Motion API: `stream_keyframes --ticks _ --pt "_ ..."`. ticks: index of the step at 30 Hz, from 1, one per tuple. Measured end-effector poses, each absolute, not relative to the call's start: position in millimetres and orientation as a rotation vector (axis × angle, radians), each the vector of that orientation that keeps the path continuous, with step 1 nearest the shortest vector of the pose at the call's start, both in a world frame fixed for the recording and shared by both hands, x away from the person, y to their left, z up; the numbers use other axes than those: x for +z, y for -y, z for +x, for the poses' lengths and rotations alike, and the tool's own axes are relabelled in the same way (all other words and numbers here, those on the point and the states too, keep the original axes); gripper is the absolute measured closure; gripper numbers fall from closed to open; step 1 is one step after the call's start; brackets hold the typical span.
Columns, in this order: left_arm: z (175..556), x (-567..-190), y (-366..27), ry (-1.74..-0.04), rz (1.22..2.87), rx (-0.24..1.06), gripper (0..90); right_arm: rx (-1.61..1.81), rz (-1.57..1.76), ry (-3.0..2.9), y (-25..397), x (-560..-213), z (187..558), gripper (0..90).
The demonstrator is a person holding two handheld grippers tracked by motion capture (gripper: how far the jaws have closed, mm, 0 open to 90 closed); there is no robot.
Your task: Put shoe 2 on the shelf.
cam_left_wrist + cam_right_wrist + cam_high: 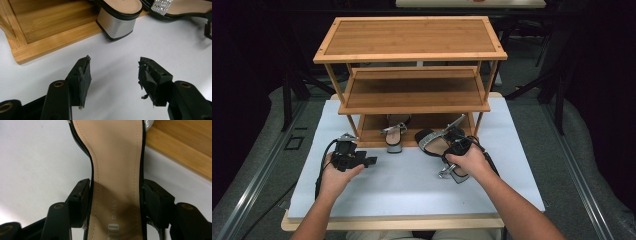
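Observation:
Two black sandals with silver block heels are in play. One sandal (395,134) (117,17) lies on the bottom shelf of the bamboo rack (412,75), its heel hanging over the front edge. The other sandal (437,142) (115,170) lies on the white table in front of the rack, toe toward the shelf. My right gripper (458,150) (115,202) is shut on this sandal, one jaw against each side of its tan insole. My left gripper (362,161) (113,75) hovers open over bare table, left of the shelved sandal's heel.
The three-tier bamboo rack stands at the back middle of the white table top (412,190) (130,50). Its two upper shelves carry nothing. The rack's bottom board (50,32) (185,152) lies close ahead of both grippers. Dark floor surrounds the table.

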State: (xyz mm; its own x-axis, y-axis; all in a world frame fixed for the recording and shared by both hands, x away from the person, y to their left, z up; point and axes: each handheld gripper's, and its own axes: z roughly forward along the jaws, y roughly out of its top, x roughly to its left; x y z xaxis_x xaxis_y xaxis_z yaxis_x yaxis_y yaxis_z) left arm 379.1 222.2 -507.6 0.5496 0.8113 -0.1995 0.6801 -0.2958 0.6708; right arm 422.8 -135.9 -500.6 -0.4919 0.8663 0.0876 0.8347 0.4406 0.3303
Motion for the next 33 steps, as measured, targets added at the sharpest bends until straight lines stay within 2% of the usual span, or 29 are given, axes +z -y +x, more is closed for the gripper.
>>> stream_keyframes --ticks 5,11,16,22,30,33 --pt "379.1 -507.7 -222.0 -1.198 2.059 0.228 43.2 0.592 1.512 -2.576 138.4 -489.3 419.4 32.8" --pt "379.2 -509.2 -221.9 -1.204 2.057 0.229 43.2 0.730 1.392 -2.540 152.4 -461.4 401.7 33.1" --pt "379.4 -509.0 -223.0 -1.207 2.052 0.231 43.2 0.769 1.308 -2.514 180.3 -446.2 378.9 33.9" --pt "379.6 -508.4 -224.0 -1.211 2.037 0.237 43.2 0.743 1.279 -2.578 203.8 -463.8 358.6 32.5" --pt "380.1 -509.5 -222.9 -1.201 2.045 0.235 43.2 0.719 1.249 -2.651 204.7 -497.5 346.1 31.6" --pt "380.3 -510.9 -222.4 -1.202 2.050 0.232 43.2 0.742 1.256 -2.656 200.5 -506.3 347.6 37.7"
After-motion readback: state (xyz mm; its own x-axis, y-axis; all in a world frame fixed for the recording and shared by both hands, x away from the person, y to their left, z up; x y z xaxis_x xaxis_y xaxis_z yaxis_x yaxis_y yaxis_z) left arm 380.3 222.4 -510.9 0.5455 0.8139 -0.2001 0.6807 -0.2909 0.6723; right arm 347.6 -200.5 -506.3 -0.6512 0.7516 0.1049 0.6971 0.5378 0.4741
